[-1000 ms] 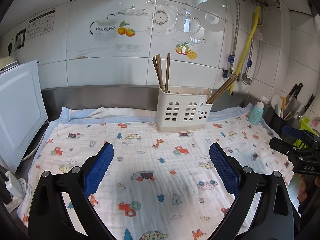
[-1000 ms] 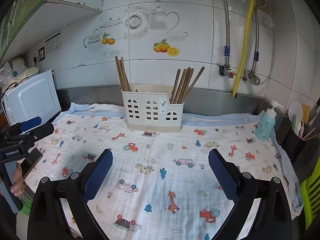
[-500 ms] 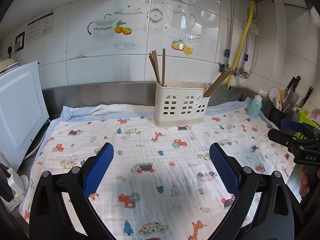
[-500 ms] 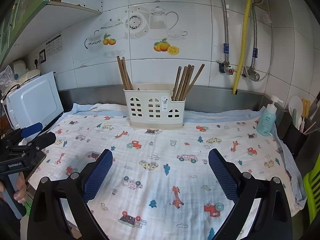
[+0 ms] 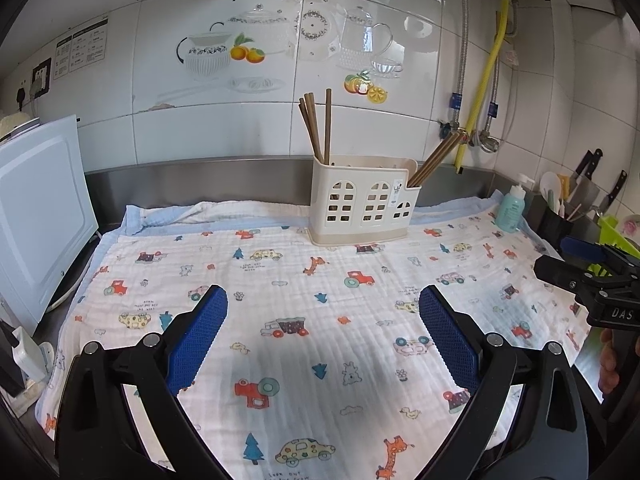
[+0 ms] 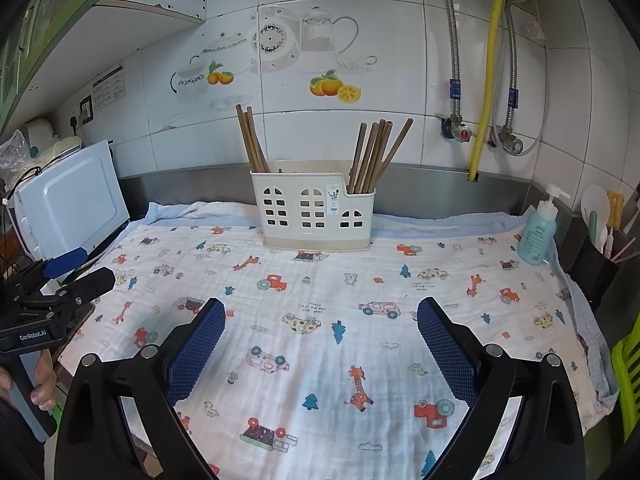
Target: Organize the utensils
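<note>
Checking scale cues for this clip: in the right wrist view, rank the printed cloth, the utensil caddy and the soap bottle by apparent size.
1. Printed cloth, largest by far.
2. Utensil caddy.
3. Soap bottle, smallest; both stand similarly far back, so nearness hardly skews this.

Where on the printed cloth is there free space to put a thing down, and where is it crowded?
The printed cloth lies bare from the white utensil holder forward to both open grippers, left and right, and across to the white appliance. Crowded spots: the back middle at the holder with its chopsticks, and the right edge by the soap bottle and black utensil pot.
</note>
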Demonstrator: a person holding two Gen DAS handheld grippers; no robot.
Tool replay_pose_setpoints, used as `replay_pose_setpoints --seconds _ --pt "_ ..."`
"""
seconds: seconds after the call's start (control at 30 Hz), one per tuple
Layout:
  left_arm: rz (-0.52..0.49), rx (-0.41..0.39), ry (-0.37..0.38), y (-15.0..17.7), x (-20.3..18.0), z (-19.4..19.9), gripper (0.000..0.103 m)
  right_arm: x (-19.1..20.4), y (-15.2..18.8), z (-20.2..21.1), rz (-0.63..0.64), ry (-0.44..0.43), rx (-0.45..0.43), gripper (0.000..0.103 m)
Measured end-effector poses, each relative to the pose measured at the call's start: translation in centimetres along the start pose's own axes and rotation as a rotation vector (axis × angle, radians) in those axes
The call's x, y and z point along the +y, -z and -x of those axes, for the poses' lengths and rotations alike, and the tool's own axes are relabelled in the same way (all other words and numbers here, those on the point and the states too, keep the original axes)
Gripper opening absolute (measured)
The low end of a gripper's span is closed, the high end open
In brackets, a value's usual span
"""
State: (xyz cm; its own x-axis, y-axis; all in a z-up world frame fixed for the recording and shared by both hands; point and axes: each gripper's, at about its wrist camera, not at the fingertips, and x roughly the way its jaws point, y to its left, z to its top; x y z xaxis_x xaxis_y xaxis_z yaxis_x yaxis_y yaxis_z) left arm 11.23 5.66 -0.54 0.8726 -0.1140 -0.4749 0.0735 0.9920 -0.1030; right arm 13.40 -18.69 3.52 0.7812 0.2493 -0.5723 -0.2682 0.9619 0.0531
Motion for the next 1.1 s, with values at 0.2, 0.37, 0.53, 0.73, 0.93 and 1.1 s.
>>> replay_pose_setpoints --seconds 0.2,0.37,0.53,0.73,0.93,1.1 --pt "0.002 0.003 -0.001 0.18 -0.08 -0.14 0.096 0.09 0.14 -0.28 0.0 -0.007 0.008 0.093" --pt "0.008 0.01 0.0 0.32 0.03 -0.31 0.096 0.17 0.32 -0.5 -0.003 -0.014 0.015 0.093" --pt "0.011 0.02 0.001 0.6 -0.06 -0.5 0.096 0.21 0.44 -0.72 -0.005 -0.016 0.021 0.093" --pt "0.013 0.022 0.001 0.59 -0.02 -0.61 0.096 0.21 0.49 -0.81 -0.008 -0.02 0.021 0.093" --pt "0.014 0.022 0.001 0.6 -0.03 -0.61 0.096 0.26 0.51 -0.84 -0.008 -0.021 0.023 0.093" --pt "0.016 0.022 0.001 0.59 0.0 -0.63 0.096 0.27 0.53 -0.88 -0.009 -0.021 0.022 0.093"
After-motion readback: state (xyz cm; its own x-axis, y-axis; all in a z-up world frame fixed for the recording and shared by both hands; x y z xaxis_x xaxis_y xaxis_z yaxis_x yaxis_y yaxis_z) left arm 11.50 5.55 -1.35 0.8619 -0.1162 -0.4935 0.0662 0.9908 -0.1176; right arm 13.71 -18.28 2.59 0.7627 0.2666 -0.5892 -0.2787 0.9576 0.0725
